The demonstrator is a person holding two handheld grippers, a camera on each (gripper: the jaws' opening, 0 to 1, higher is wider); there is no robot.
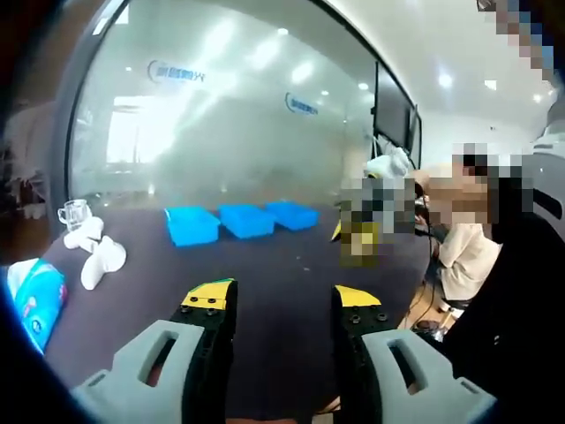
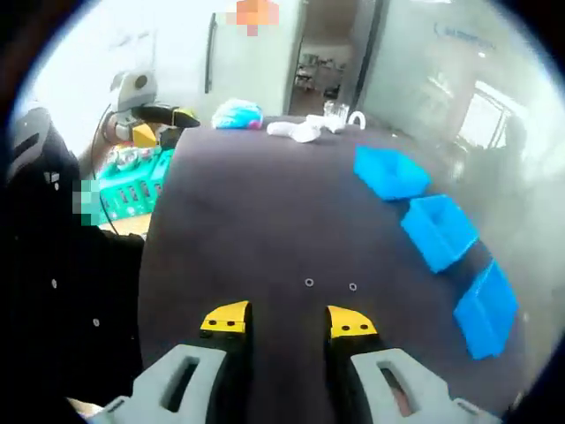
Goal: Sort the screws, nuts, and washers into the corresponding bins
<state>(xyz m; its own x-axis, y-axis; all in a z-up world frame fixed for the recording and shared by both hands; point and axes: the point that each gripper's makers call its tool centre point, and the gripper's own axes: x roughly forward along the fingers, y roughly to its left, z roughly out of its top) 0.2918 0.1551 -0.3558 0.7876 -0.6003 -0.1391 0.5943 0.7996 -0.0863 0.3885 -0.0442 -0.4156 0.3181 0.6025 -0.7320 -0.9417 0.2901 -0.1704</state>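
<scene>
Both views look across the dark table (image 1: 282,256), sharing its 3 blue bins (image 2: 439,231).

Both grippers (image 1: 282,305) (image 2: 287,320) have grey bodies and black jaws, apparently with screwed yellow tips.

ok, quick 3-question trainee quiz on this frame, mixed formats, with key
1. True or false: the right gripper is shut on a washer.
2. How many blue bins stand on the dark table? A) two B) three C) four
3. Fill in: the two small ring-shaped parts lie on the table just beyond the ____ gripper's jaws.

Key: 1 false, its jaws are apart and empty; 2 B; 3 right.
</scene>
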